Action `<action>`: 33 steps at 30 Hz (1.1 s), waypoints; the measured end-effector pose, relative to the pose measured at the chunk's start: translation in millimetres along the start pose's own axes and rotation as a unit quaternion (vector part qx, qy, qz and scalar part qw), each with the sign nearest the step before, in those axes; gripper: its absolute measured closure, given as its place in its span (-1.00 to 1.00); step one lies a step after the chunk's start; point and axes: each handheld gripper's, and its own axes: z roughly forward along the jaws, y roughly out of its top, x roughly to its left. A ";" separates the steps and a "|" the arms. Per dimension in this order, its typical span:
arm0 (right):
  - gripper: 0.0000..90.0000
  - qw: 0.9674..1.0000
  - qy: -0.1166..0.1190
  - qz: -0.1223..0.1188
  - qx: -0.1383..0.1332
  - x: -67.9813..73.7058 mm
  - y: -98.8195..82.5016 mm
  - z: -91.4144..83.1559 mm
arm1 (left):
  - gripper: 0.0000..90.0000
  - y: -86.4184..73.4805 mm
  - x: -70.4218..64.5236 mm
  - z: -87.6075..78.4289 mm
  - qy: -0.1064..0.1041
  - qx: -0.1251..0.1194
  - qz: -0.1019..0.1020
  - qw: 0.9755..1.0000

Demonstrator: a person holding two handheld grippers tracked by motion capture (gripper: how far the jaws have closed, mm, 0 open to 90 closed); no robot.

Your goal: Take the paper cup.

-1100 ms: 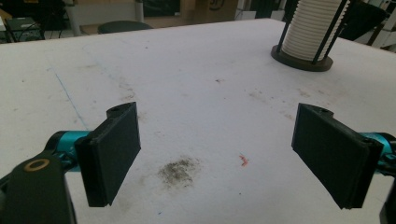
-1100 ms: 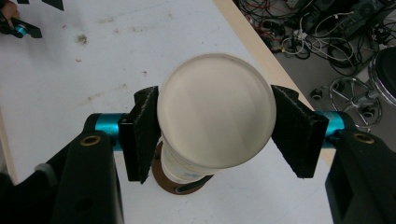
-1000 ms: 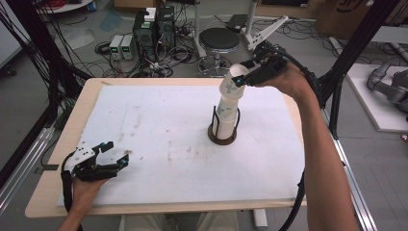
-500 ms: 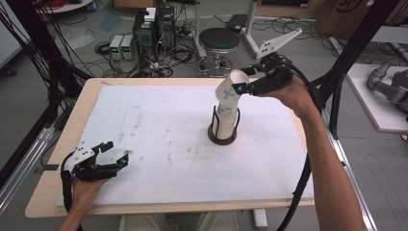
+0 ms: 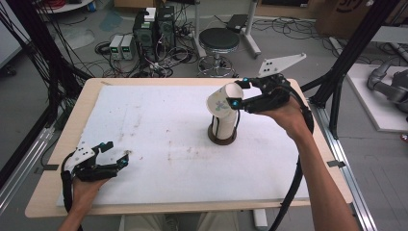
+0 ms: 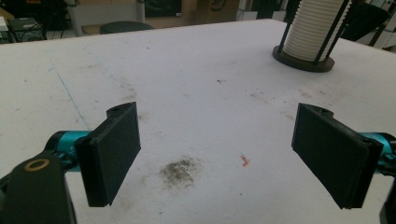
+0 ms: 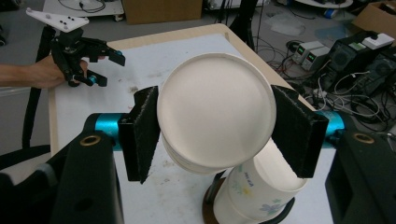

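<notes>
A paper cup (image 5: 224, 102) is held tilted over the stack of cups (image 5: 223, 124) in its dark wire holder (image 5: 223, 138) near the far right of the white table (image 5: 159, 130), clamped across its body by the right gripper (image 5: 234, 94), jaws pressed on opposite sides. The left gripper (image 5: 117, 155) is rested near the front left corner, jaws roughly half apart with nothing between them. The cup is judged light, thin-walled and easily crushed; a gentle hold across the stiffer base end appears safest.
</notes>
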 end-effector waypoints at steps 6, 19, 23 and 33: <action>-0.17 1.000 0.000 0.005 -0.022 13.6 -10.9 0.2 | -0.66 0.1 0.7 -0.1 -0.001 0.001 -0.001 1.000; -0.17 0.997 0.007 0.026 -0.071 35.0 -42.9 8.6 | -0.66 0.1 0.2 0.4 0.001 0.002 -0.001 1.000; -0.17 0.996 0.010 0.028 -0.085 41.6 -50.2 13.0 | -0.66 0.1 1.3 0.3 0.000 0.001 -0.006 1.000; -0.17 0.993 0.018 0.037 -0.107 58.1 -70.5 32.4 | -0.66 -0.1 1.0 -0.2 0.000 -0.001 -0.005 1.000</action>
